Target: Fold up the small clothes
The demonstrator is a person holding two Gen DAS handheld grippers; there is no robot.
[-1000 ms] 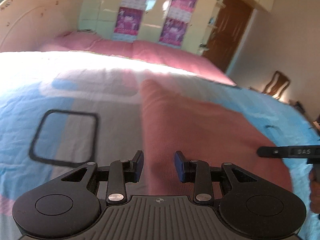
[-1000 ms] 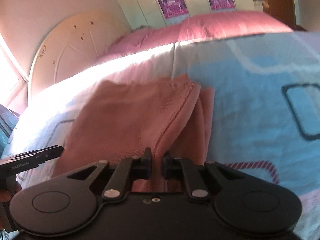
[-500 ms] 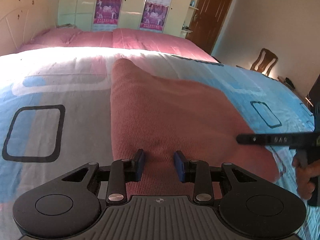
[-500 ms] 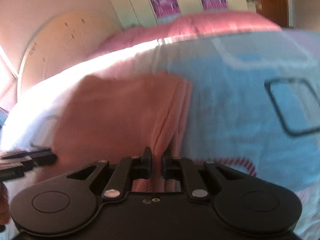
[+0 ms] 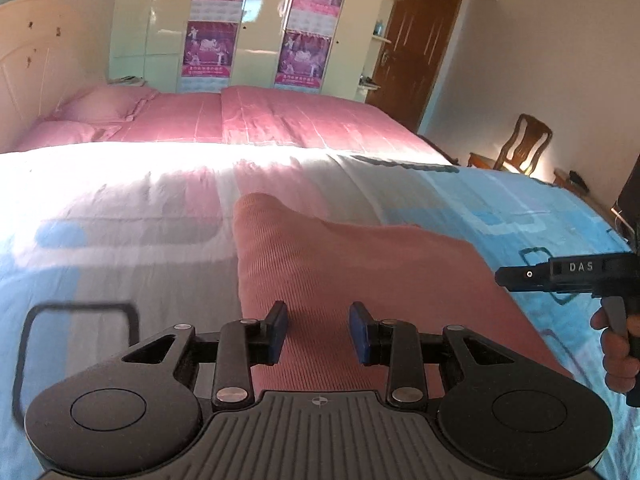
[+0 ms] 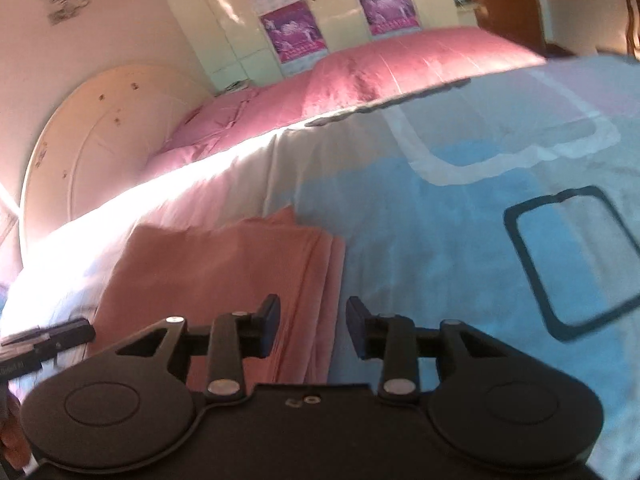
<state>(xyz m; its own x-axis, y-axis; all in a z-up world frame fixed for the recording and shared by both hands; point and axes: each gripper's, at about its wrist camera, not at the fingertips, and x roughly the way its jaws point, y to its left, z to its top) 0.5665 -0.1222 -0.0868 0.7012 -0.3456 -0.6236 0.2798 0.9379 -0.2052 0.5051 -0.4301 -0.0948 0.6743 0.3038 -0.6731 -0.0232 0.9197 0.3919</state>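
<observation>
The salmon garment (image 6: 224, 276) lies folded flat on the bed (image 6: 440, 240). The right hand-held gripper (image 6: 312, 326) has just been opening over its layered edge (nothing pinched); the left hand-held gripper (image 5: 318, 332) hovers apart, empty. Perhaps one more fold remains.

Bed (image 5: 120, 208) under blue, white and pink patterned cover. Folded salmon-pink ribbed garment (image 5: 360, 272) lies flat on it, near side, layered edges at right.

A ribbed salmon-pink knit garment (image 5: 360, 272) lies on a smooth matt printed cotton bedspread (image 5: 120, 248), before glossy cream wardrobe doors (image 5: 256, 28) and a dark wooden door (image 5: 420, 48).
</observation>
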